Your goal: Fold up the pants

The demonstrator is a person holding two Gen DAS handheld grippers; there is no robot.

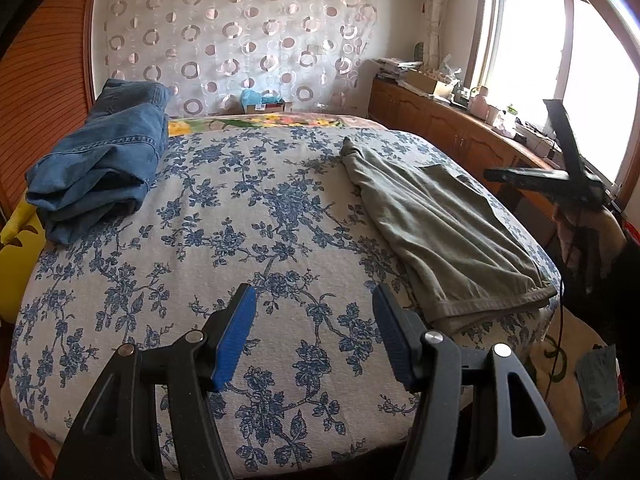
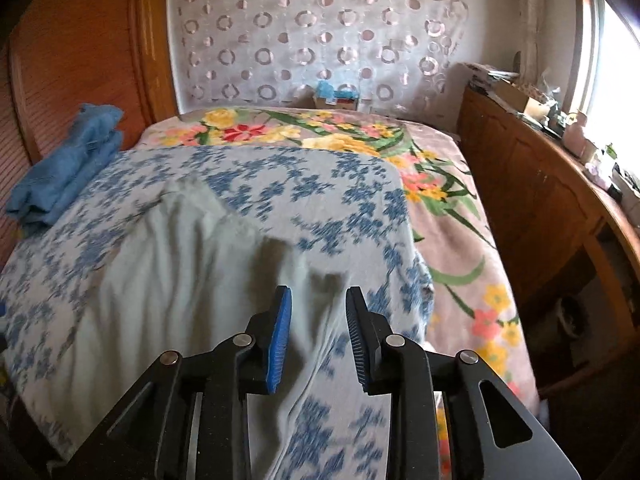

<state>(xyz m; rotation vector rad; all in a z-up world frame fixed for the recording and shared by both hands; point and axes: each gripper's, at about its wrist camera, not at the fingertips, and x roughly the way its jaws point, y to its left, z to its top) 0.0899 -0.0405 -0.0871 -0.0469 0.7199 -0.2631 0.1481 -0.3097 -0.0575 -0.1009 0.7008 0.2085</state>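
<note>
left tongs [image 1: 314, 334]: apart, nothing between, hovering over the bed's blue-flowered cover [image 1: 224, 216]
right tongs [image 2: 318, 338]: apart, pads clear of the cloth, over the near end of the pants
pants [image 1: 436, 216]: grey-green, folded lengthwise, flat on the bed's right side, hem toward the near edge
jeans [image 1: 100, 160]: blue, bundled at the bed's far left
counter [image 1: 448, 120]: wooden, cluttered, under the window

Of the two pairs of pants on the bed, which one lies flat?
The grey-green pants at the right side lie flat and spread out. The blue jeans at the far left are bunched in a heap.
</note>
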